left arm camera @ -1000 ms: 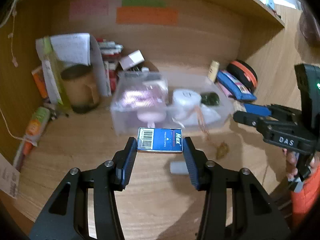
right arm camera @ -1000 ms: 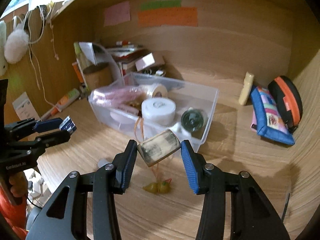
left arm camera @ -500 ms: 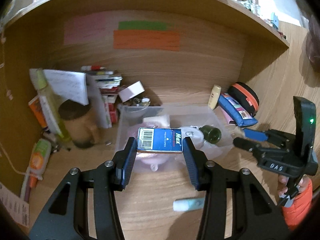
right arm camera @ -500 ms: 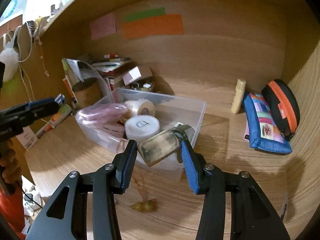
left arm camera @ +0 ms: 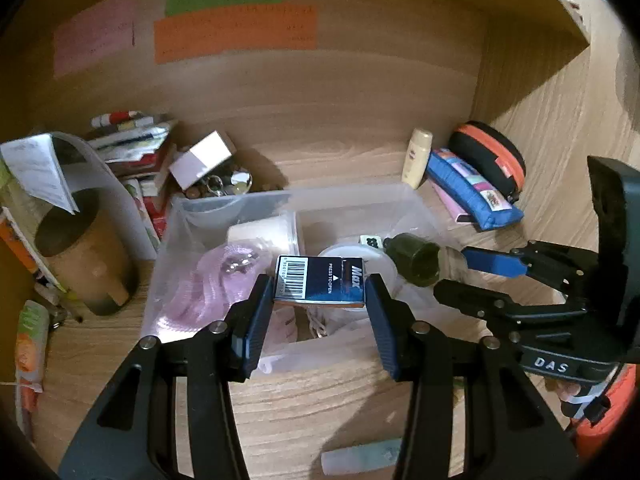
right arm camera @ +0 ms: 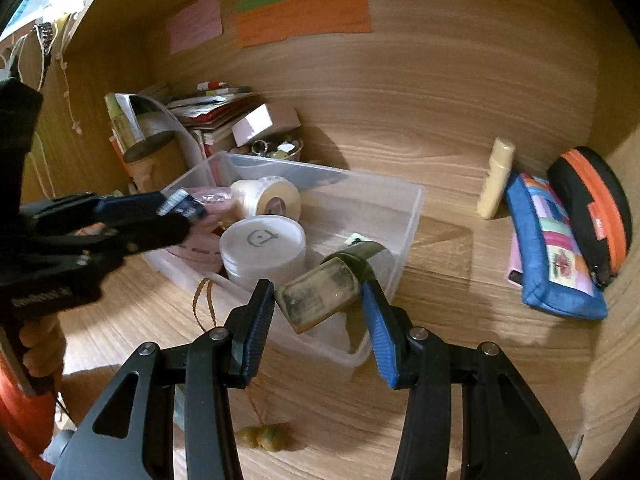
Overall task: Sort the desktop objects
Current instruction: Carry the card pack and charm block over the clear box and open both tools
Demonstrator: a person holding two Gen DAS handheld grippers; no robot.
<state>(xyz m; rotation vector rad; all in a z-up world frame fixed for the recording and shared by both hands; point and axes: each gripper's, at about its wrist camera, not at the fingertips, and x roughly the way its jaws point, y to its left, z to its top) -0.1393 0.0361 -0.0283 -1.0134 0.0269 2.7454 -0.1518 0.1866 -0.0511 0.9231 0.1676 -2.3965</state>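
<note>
1. Left gripper (left arm camera: pixel 320 300) is clamped on the blue staple box (left arm camera: pixel 320 280), held above the clear bin (left arm camera: pixel 416 208); released from this height, it could bounce off the pink bundle (left arm camera: pixel 216 280).
2. Right gripper (right arm camera: pixel 319 300) pinches a small bottle (right arm camera: pixel 328 292) tilted, near its base, over the bin's near corner; a loose grip may let it swivel and fall outside.
3. Both tools crowd together and could collide.
</note>
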